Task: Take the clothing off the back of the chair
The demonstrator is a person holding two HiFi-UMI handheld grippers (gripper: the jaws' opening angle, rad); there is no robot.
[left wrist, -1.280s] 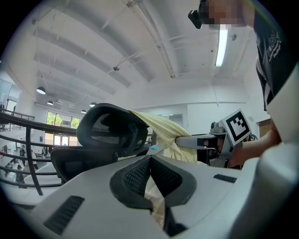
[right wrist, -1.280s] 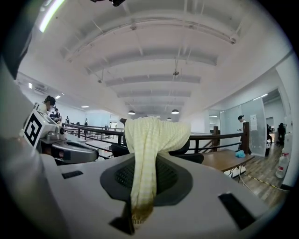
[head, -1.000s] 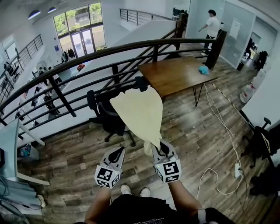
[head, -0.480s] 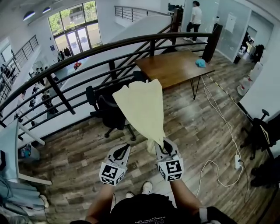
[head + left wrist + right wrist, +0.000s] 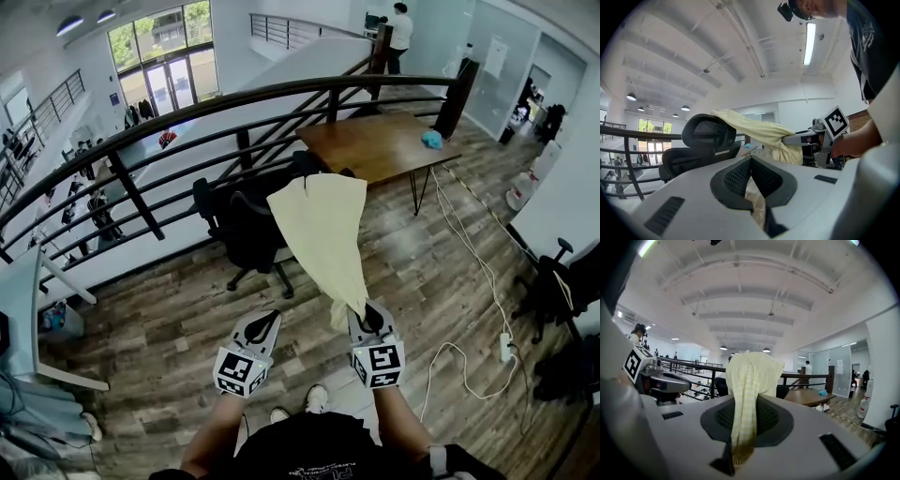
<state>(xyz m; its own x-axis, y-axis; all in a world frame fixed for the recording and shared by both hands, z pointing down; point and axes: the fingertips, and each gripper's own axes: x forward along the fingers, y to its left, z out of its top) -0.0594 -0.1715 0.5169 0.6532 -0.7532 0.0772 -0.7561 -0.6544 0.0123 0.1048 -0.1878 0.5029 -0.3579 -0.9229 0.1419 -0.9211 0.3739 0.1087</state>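
A pale yellow garment (image 5: 323, 234) stretches from the back of a black office chair (image 5: 239, 234) down to my right gripper (image 5: 367, 314), which is shut on its near end. In the right gripper view the cloth (image 5: 745, 380) hangs bunched between the jaws of the right gripper (image 5: 743, 404). In the left gripper view its far end (image 5: 740, 123) still lies over the chair's headrest (image 5: 708, 133). My left gripper (image 5: 265, 321) hangs beside the right one, left of the cloth, not touching it. The left gripper (image 5: 751, 161) has its pads together and holds nothing.
A black railing (image 5: 141, 141) runs behind the chair over an open drop. A wooden table (image 5: 375, 145) with a blue thing (image 5: 432, 140) stands at the back right. White cables (image 5: 469, 272) trail over the floor; another dark chair (image 5: 562, 291) is at the far right.
Both grippers have drawn back from the chair, and the garment is pulled longer and narrower between chair back and right gripper. The person at the back has walked farther away.
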